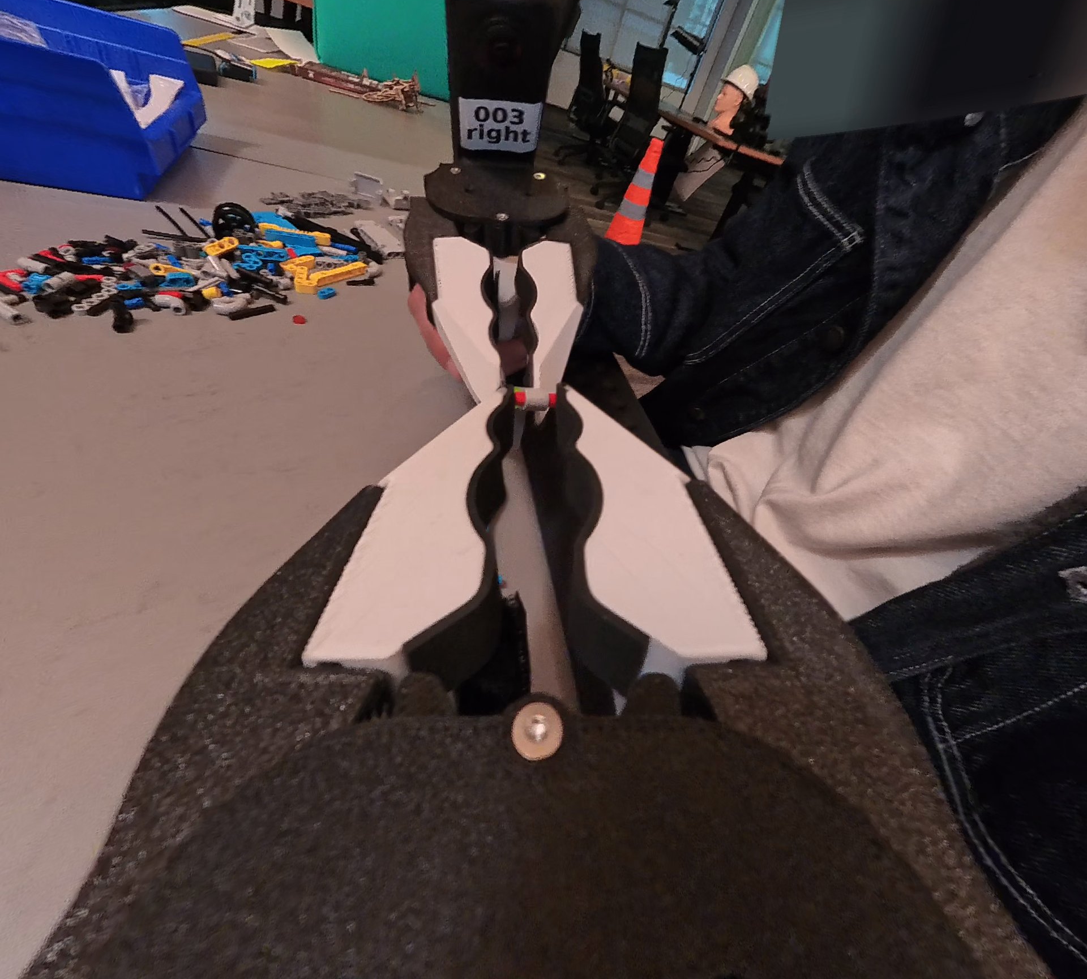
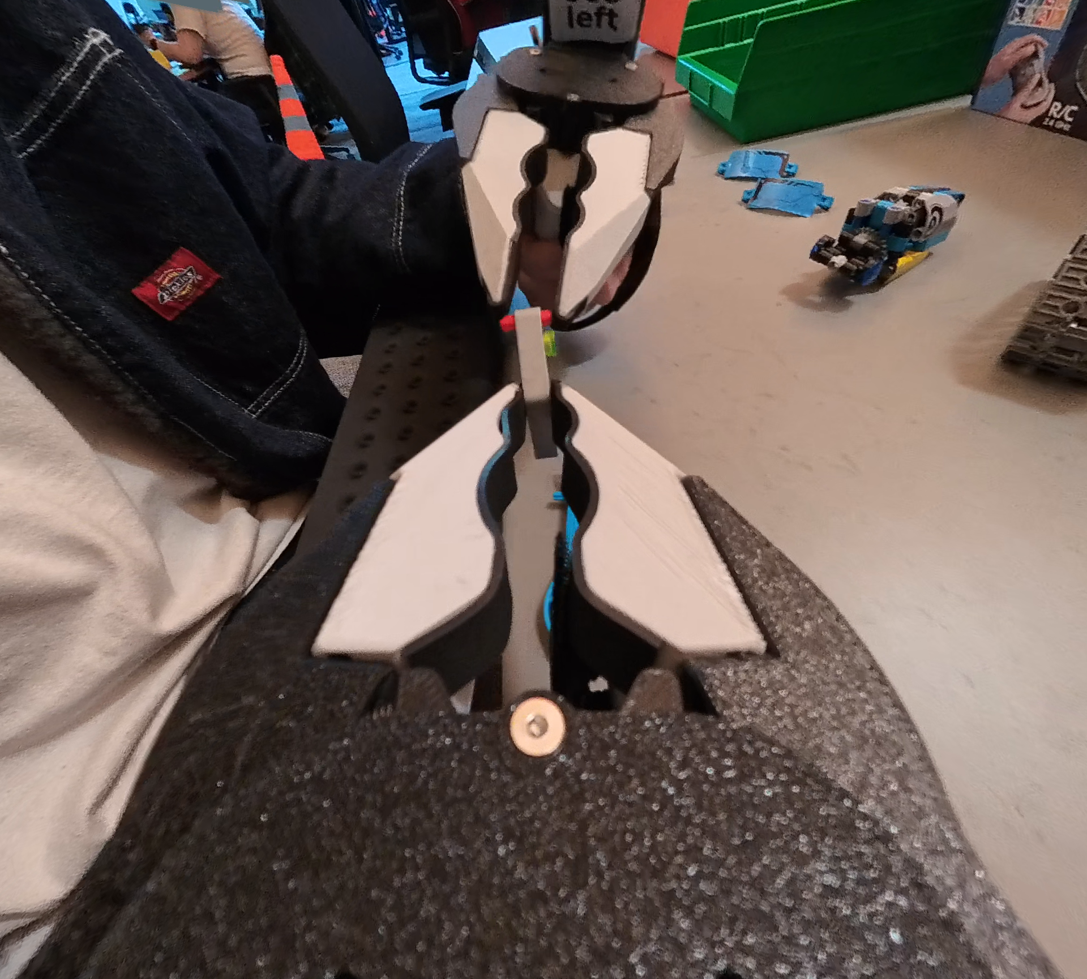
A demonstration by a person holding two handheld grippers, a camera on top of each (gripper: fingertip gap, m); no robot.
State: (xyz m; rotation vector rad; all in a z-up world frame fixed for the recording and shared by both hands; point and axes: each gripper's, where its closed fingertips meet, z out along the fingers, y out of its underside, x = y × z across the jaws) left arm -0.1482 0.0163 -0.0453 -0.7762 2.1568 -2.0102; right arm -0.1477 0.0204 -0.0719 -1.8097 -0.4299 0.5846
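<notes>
My two grippers face each other tip to tip above the grey table (image 1: 176, 480). My right gripper (image 2: 538, 398) is shut on a narrow grey beam (image 2: 532, 363) that sticks out past its tips. The beam's far end carries a red pin (image 2: 506, 323) and a small green piece (image 2: 550, 349). My left gripper (image 1: 534, 393) has its tips closed on that end (image 1: 534, 400), pinching across the red pin. The right gripper (image 1: 520, 383) shows in the left wrist view, and the left gripper (image 2: 532, 307) in the right wrist view. Each is held in a hand with a denim sleeve.
A pile of loose building parts (image 1: 194, 269) and a blue bin (image 1: 88, 92) lie left. A green bin (image 2: 823, 39), flat blue pieces (image 2: 770, 180), a small blue model (image 2: 882, 236), a dark tread part (image 2: 1053, 316) and a box (image 2: 1041, 10) lie right. A black perforated plate (image 2: 400, 421) is below. Left and right tips are no more than a few centimetres apart. Left tips and right tips are each some 25 cm from the small blue model (image 2: 882, 236).
</notes>
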